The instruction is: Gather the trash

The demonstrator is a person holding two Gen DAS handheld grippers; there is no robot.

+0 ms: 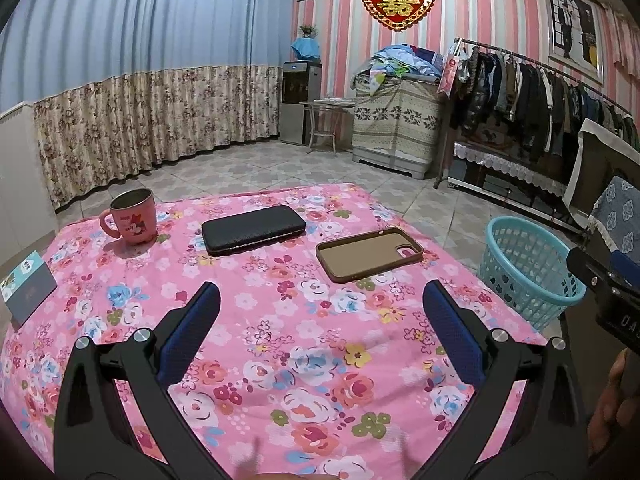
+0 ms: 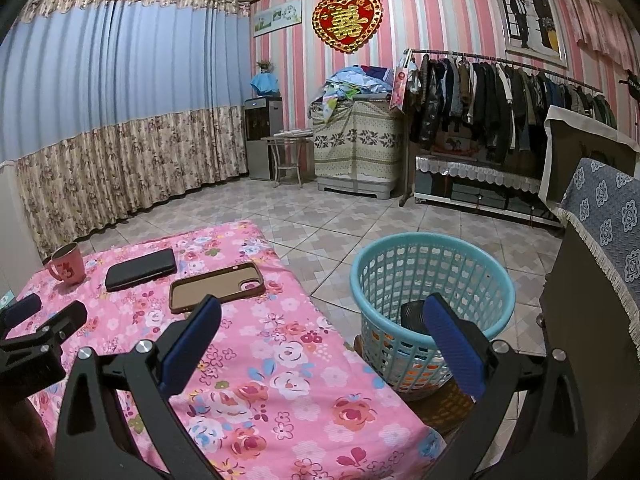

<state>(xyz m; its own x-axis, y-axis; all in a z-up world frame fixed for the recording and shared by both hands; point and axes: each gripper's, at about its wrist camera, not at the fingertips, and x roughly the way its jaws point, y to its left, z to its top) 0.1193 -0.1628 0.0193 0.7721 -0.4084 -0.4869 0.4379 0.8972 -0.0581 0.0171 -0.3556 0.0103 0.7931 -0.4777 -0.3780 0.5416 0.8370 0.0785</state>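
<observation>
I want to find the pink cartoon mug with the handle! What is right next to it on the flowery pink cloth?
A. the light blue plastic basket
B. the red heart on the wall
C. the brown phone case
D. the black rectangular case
D: the pink cartoon mug stands on the flowery pink cloth with the black rectangular case as its nearest neighbour; the brown phone case lies farther along.
</observation>
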